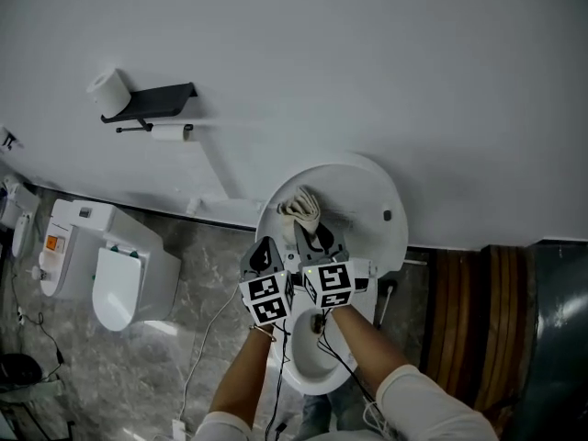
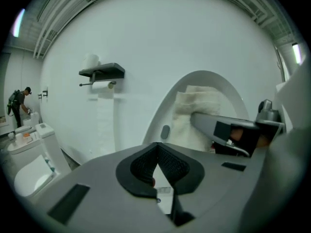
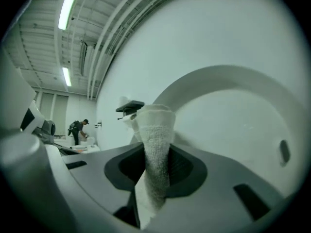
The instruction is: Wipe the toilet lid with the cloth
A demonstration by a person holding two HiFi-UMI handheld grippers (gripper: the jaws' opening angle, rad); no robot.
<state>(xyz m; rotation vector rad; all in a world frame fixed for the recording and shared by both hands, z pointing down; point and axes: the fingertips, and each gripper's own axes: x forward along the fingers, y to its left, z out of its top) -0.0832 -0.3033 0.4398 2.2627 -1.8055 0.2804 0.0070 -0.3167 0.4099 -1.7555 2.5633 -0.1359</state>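
Observation:
The white toilet's lid (image 1: 363,200) stands raised against the wall, and the bowl (image 1: 312,356) lies below my hands. A cream cloth (image 1: 301,208) is pressed against the lid's upper left part. My right gripper (image 1: 313,231) is shut on the cloth (image 3: 155,125), which sticks out upward between its jaws in front of the lid (image 3: 238,115). My left gripper (image 1: 265,254) hovers just left of the right one, shut with nothing in it (image 2: 156,152). In the left gripper view, the cloth (image 2: 194,110) and the right gripper's jaw lie against the lid (image 2: 214,79).
A black shelf (image 1: 154,97) with a paper roll (image 1: 111,88) hangs on the wall at the upper left. A second toilet (image 1: 108,266) stands on the marble floor to the left. Wooden slats (image 1: 478,310) stand to the right. Cables (image 1: 197,356) trail across the floor. A person (image 2: 17,106) stands far off.

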